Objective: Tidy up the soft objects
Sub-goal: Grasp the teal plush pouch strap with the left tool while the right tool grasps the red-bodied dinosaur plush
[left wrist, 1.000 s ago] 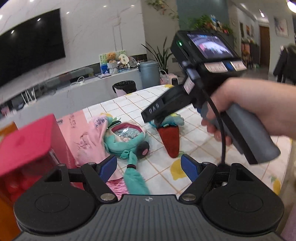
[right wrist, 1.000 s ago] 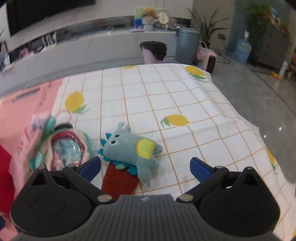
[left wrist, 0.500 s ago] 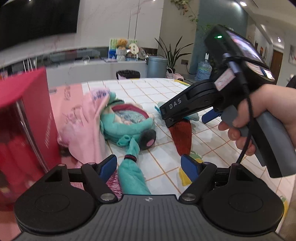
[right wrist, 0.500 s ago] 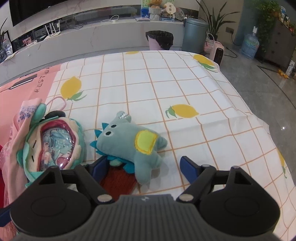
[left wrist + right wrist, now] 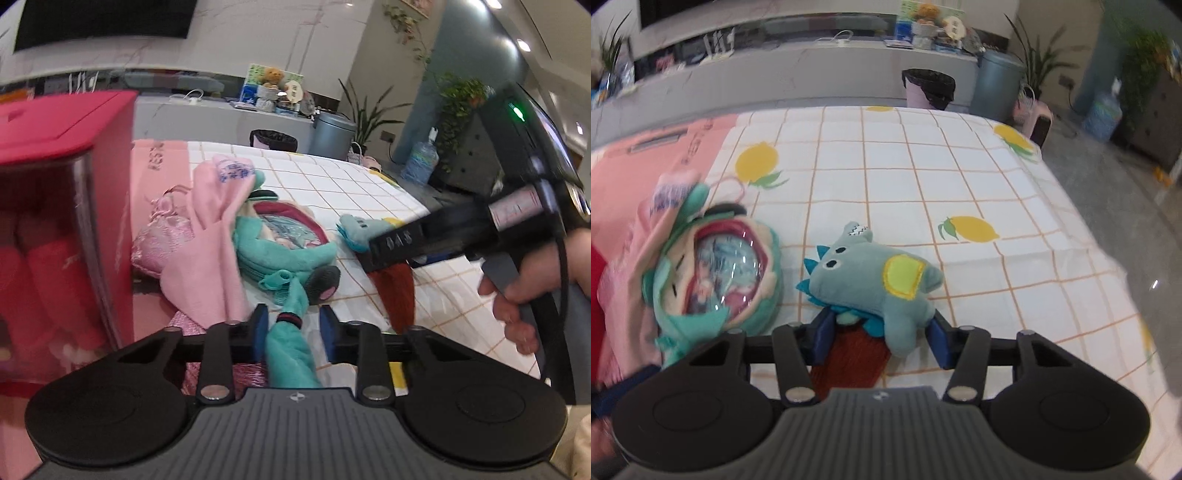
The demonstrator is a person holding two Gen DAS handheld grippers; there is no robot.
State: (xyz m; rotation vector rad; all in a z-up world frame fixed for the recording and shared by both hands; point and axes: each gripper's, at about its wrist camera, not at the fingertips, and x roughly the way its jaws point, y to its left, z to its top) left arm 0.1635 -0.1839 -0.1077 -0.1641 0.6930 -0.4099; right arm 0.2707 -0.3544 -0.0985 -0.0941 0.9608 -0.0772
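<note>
A teal plush bag (image 5: 284,247) with a clear window lies on the lemon-print tablecloth (image 5: 923,173); it also shows in the right wrist view (image 5: 716,273). My left gripper (image 5: 293,328) is shut on the bag's teal strap (image 5: 291,343). A blue-green dinosaur plush (image 5: 871,284) lies over a red-brown plush piece (image 5: 853,362). My right gripper (image 5: 882,332) has narrowed around the dinosaur's rear and the red-brown piece. A pink cloth (image 5: 218,236) lies beside the bag.
A red box (image 5: 55,221) with a clear front stands at the left. A pink satin pouch (image 5: 159,240) lies behind the cloth. A pink mat (image 5: 646,162) covers the table's left part. The table's edge drops off at the right (image 5: 1115,258).
Both grippers have closed in from wide open: the left onto the bag's teal strap, the right around the dinosaur plush and red-brown piece. Both moved slightly forward and lower.
</note>
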